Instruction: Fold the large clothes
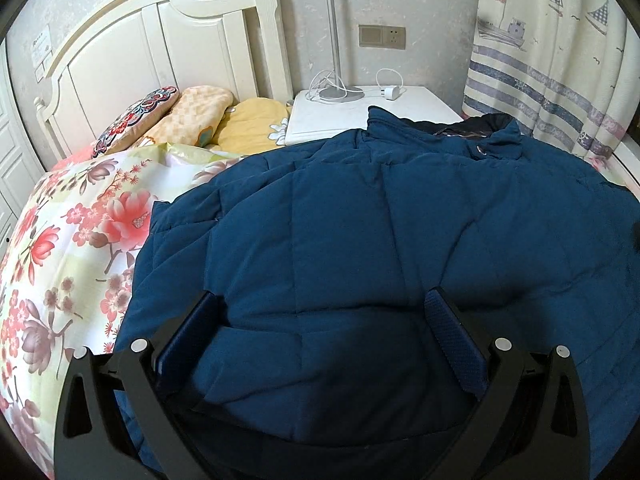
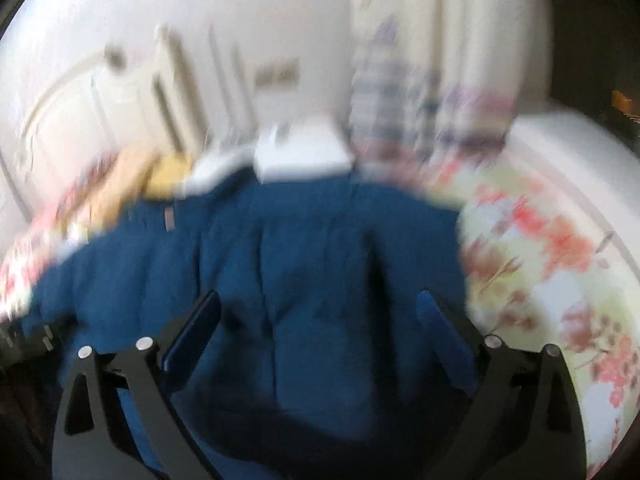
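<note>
A dark blue quilted jacket [image 1: 380,220] lies spread on the floral bed cover [image 1: 80,240], its collar [image 1: 440,128] at the far end near the nightstand. My left gripper [image 1: 320,294] stands wide open low over the near hem, with puffy fabric bulging up between its fingers. The right wrist view is blurred by motion. It shows the same jacket [image 2: 300,240] with a small brown tag [image 2: 169,218] on the left. My right gripper [image 2: 320,296] is open wide just above the near part of the jacket, with nothing pinched.
A white nightstand [image 1: 332,116] with a lamp [image 1: 334,40] and a charger [image 1: 392,92] stands behind the jacket. Pillows [image 1: 192,116] lean on the white headboard [image 1: 160,52]. A striped curtain [image 1: 552,60] hangs at the right. Bare floral cover [image 2: 540,260] lies right of the jacket.
</note>
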Tool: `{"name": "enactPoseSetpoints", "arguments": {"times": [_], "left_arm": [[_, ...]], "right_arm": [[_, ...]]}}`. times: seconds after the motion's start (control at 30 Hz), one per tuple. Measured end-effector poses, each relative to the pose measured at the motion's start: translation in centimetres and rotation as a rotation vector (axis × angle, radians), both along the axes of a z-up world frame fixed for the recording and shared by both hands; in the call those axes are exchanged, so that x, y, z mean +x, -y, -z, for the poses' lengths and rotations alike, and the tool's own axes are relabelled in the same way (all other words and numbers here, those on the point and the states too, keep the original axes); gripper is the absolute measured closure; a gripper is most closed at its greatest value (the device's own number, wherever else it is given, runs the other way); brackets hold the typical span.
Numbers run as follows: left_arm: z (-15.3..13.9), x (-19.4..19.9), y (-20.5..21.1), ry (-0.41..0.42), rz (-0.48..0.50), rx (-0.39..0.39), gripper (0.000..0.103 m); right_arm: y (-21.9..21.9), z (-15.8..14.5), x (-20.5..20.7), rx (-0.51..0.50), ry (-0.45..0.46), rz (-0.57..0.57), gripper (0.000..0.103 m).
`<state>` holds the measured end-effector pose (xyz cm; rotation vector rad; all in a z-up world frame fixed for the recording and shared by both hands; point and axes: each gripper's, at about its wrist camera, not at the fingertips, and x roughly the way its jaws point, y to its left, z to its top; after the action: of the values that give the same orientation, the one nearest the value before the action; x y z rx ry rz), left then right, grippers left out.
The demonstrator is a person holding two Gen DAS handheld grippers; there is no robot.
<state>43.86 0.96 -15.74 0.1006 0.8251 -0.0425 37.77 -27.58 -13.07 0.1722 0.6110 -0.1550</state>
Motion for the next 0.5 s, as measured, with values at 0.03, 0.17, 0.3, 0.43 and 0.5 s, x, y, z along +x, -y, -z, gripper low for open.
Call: {"name": "enactPoseSetpoints", "arguments": {"times": [0.03, 0.17, 0.3, 0.43, 0.5], "left_arm": [[0.0, 0.0, 0.0, 0.000, 0.000, 0.000, 0.004], [0.0, -0.1, 0.0, 0.001, 0.000, -0.002, 0.004], [0.0, 0.0, -0.1, 0.002, 0.001, -0.006, 0.004], [0.1, 0.0, -0.2, 0.002, 0.001, -0.009, 0.004], [-0.3, -0.2, -0.2, -0.006, -0.002, -0.008, 0.004]], "right_arm": [[-0.5, -1.2, -0.6, -0.012, 0.069, -0.031, 0.006], [-4.1, -1.4, 2.3, -0.100, -0.053, -0.200, 0.004], [-4.3, 2.9, 5.9, -0.141, -0.224, -0.166, 0.002], [-4.2, 3.0, 5.8, -0.143, -0.225, -0.165, 0.002], [-4.1, 2.8, 6.0, -0.130, -0.255, -0.169, 0.002]]}}
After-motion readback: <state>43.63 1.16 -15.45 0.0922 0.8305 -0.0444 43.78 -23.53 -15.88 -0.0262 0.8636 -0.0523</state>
